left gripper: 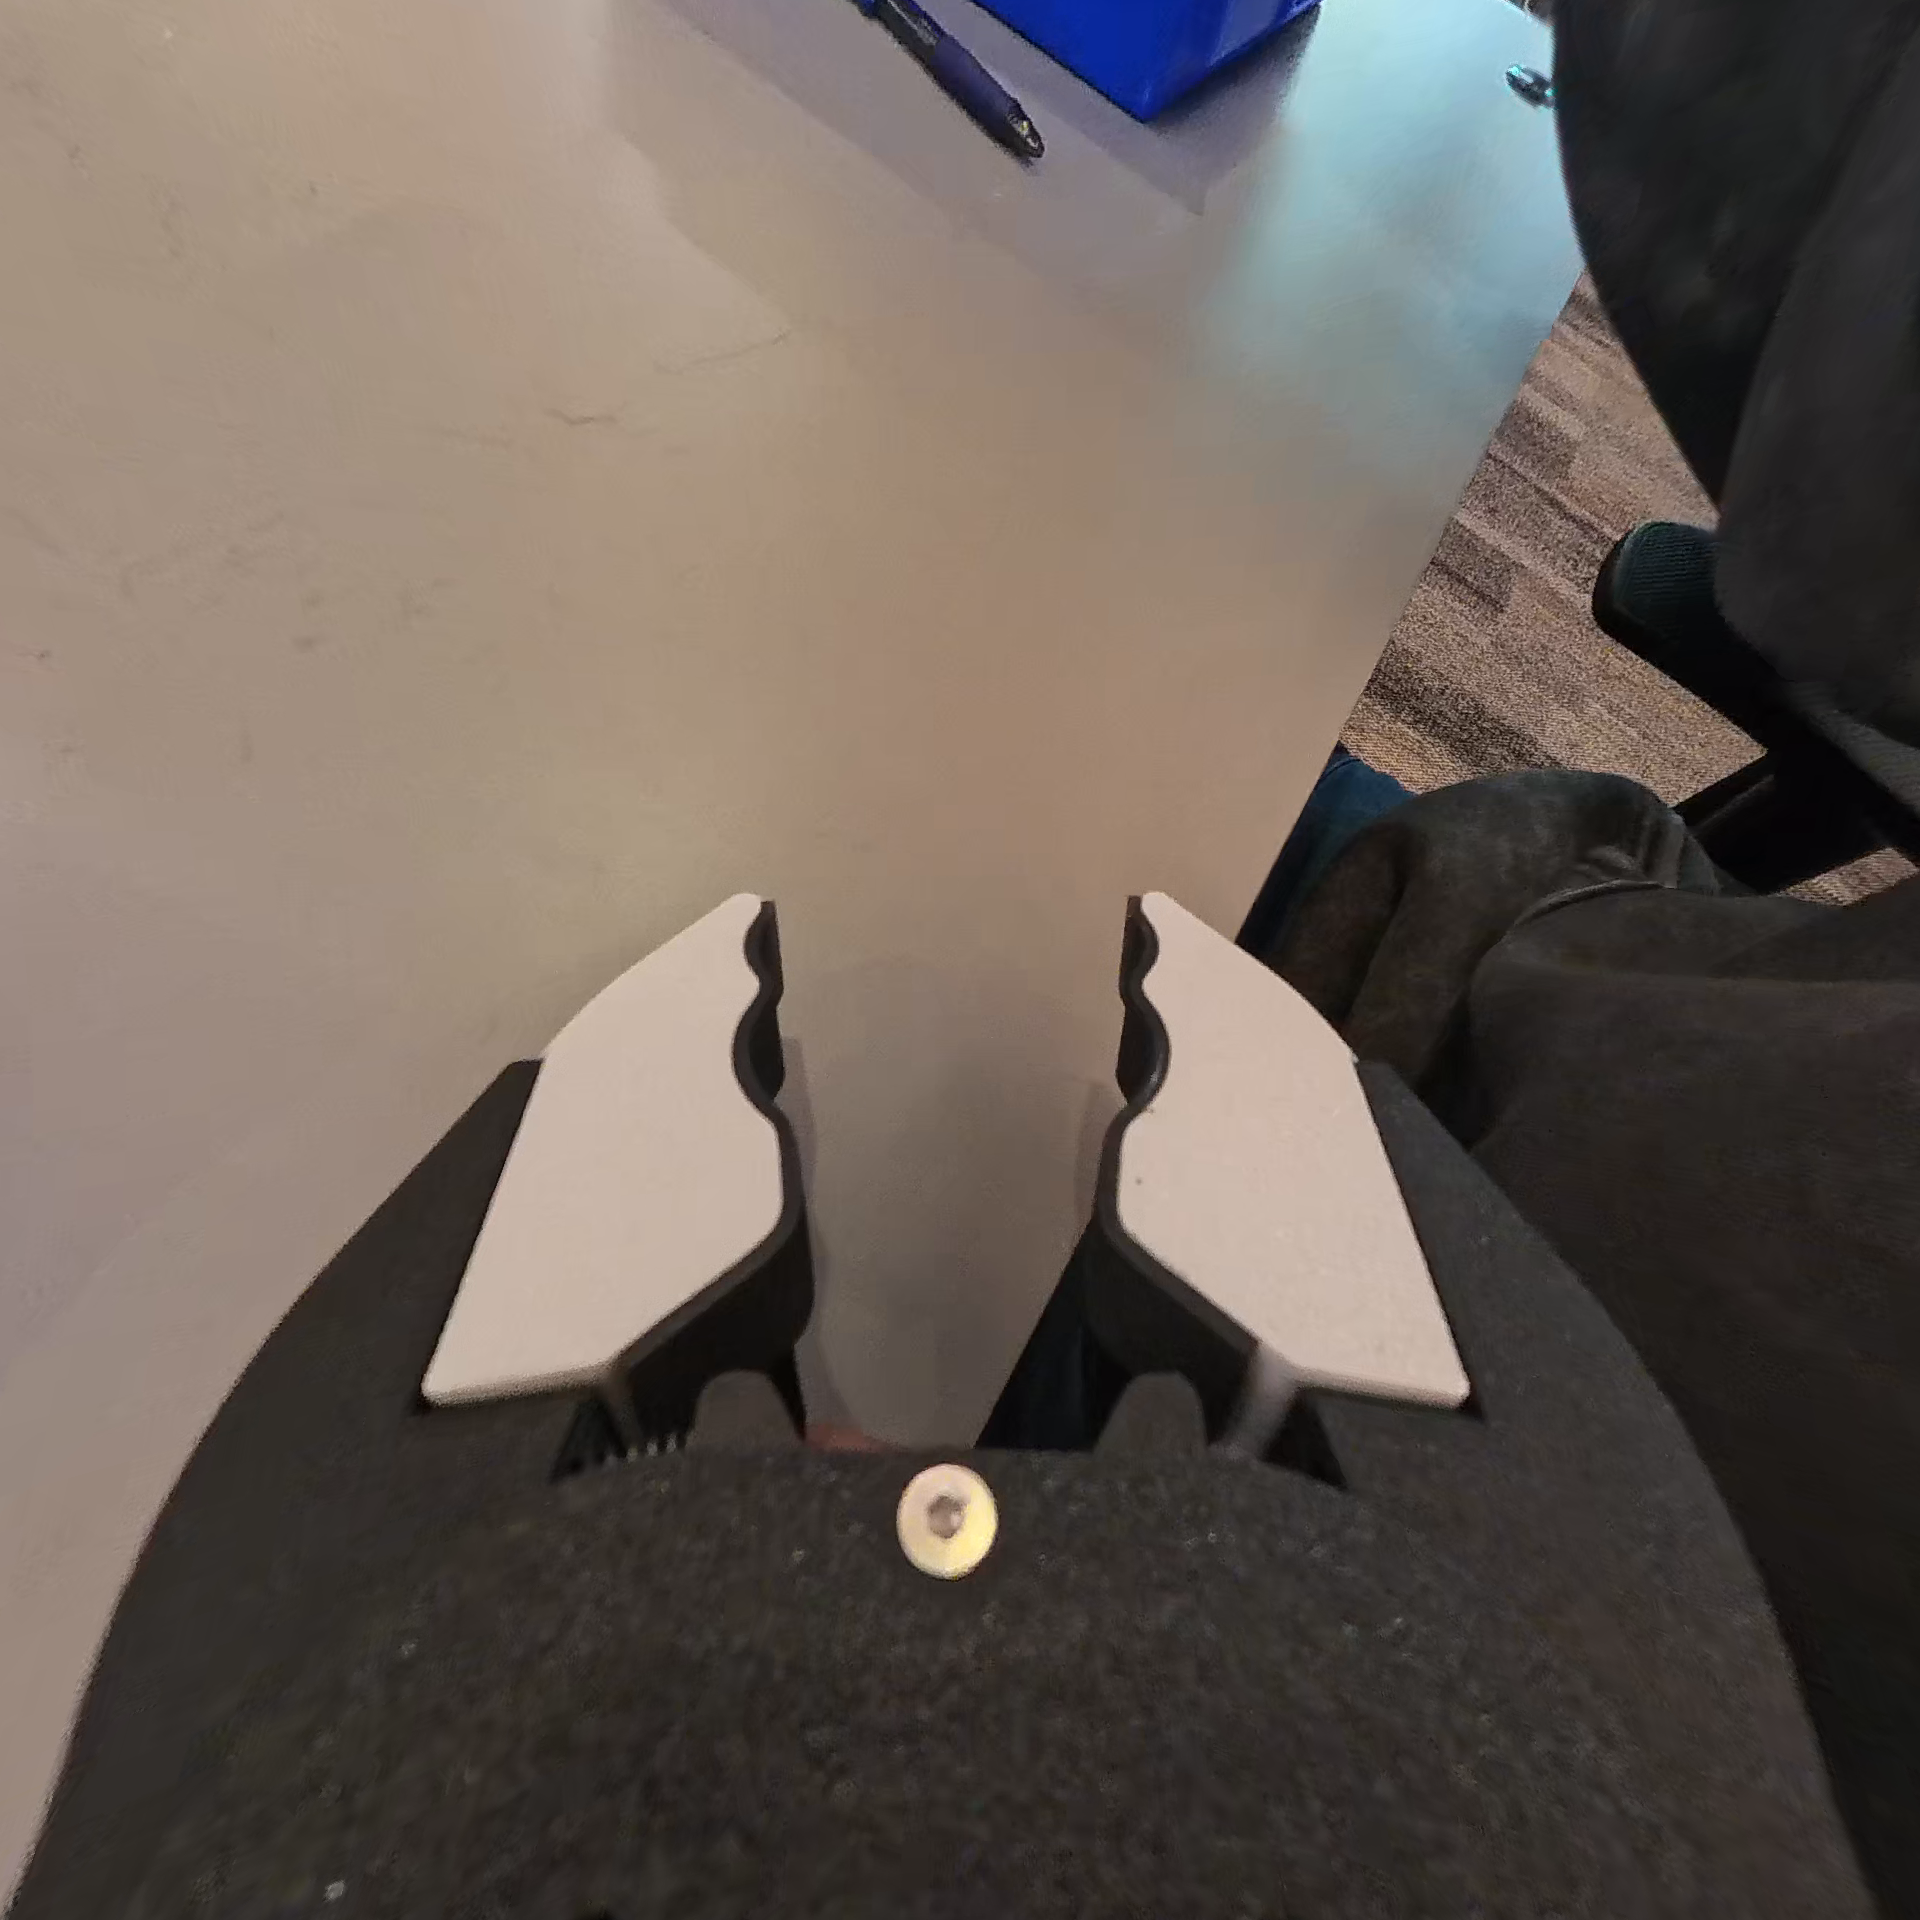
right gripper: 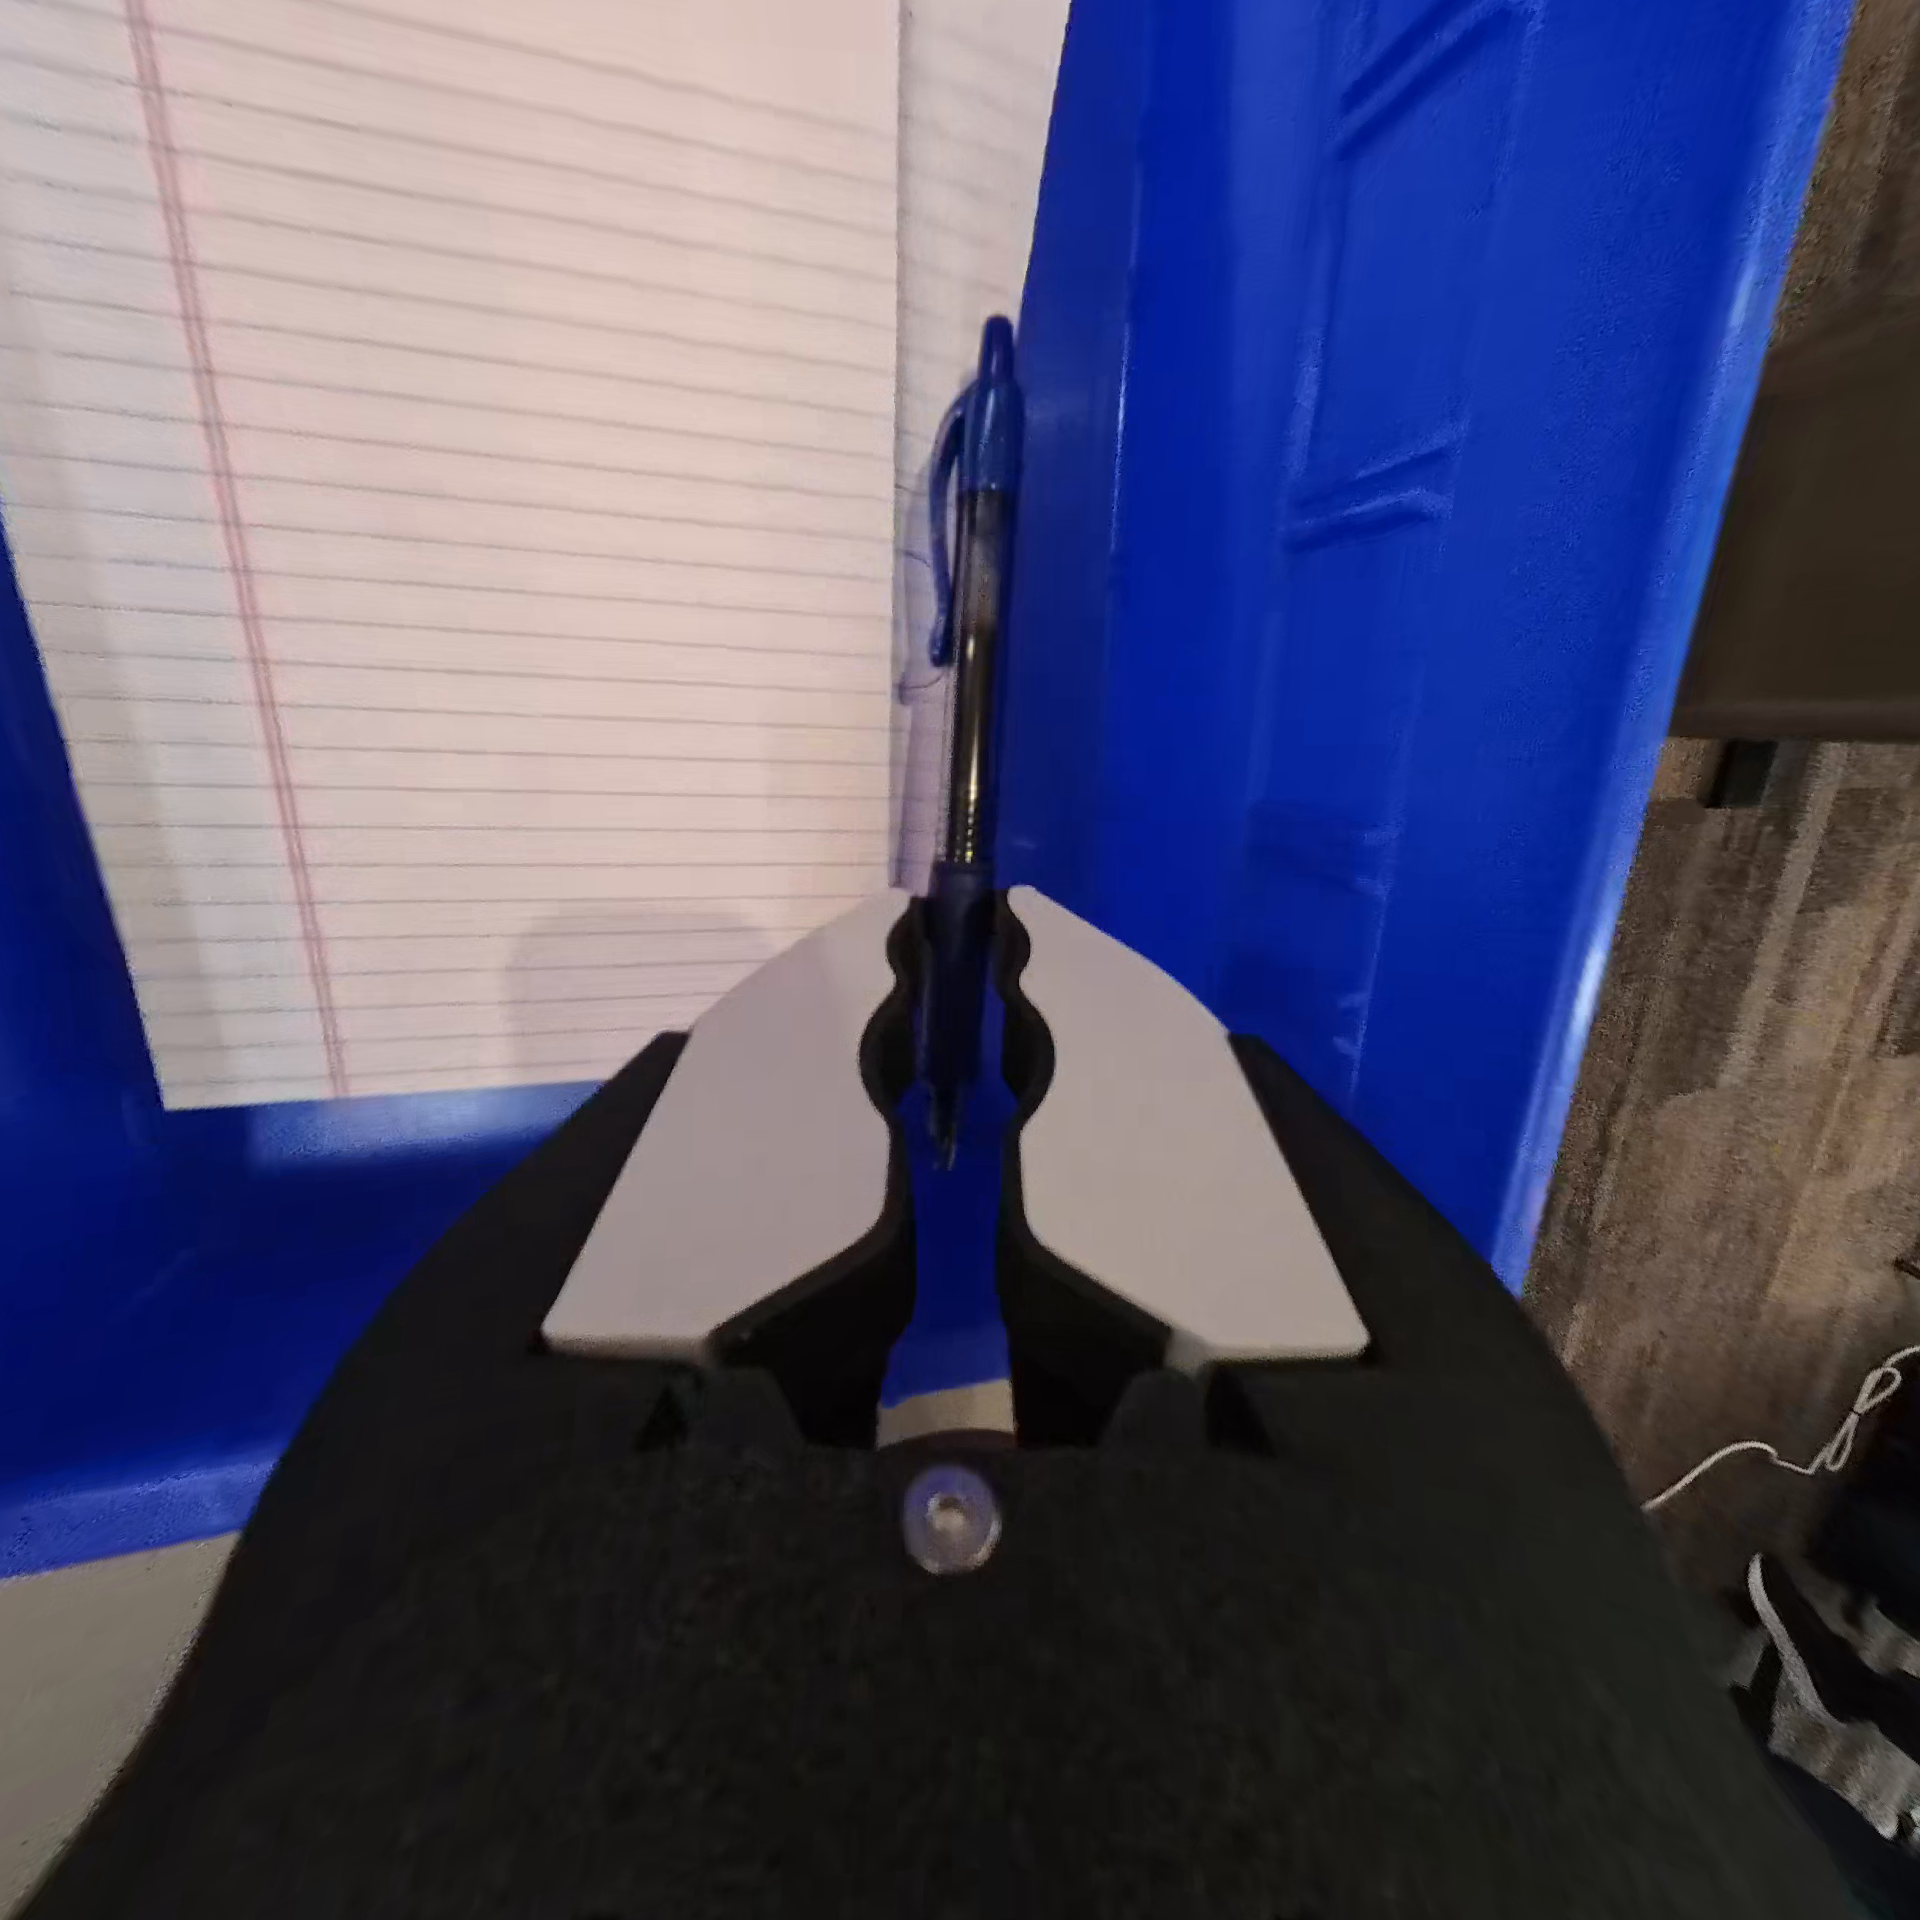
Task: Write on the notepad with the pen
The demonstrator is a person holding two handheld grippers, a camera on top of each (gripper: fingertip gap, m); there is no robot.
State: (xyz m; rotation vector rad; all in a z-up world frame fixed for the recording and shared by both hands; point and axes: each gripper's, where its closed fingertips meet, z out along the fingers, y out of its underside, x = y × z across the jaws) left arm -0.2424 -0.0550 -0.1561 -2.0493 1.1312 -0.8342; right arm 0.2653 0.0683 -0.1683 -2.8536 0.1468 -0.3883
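Pale and faintly scuffed, the worktop (left gripper: 520, 520) fills most of what we see from the left wrist view, with patterned carpet (left gripper: 1538, 582) beyond its right edge and a dark chair (left gripper: 1766, 416) standing there. Our left gripper (left gripper: 951, 925) hovers over bare surface with its fingers spread apart and nothing between them. Far ahead of it a blue pen (left gripper: 961, 78) lies on the worktop just beside a blue object (left gripper: 1164, 42) at the far edge of the view. In the right wrist view, our right gripper (right gripper: 956, 904) is clamped on a blue pen (right gripper: 977, 623) by its grip section, so the tip points back toward the camera and the clip end reaches away from us. Beneath and to the left lies the notepad (right gripper: 468, 520), white, ruled, with a red margin line, resting on a blue tray (right gripper: 1299, 520). The pen appears to hang above the notepad's right edge, though we cannot tell whether it touches the paper. Faint blue ink marks (right gripper: 914, 623) show on the paper just left of the barrel.
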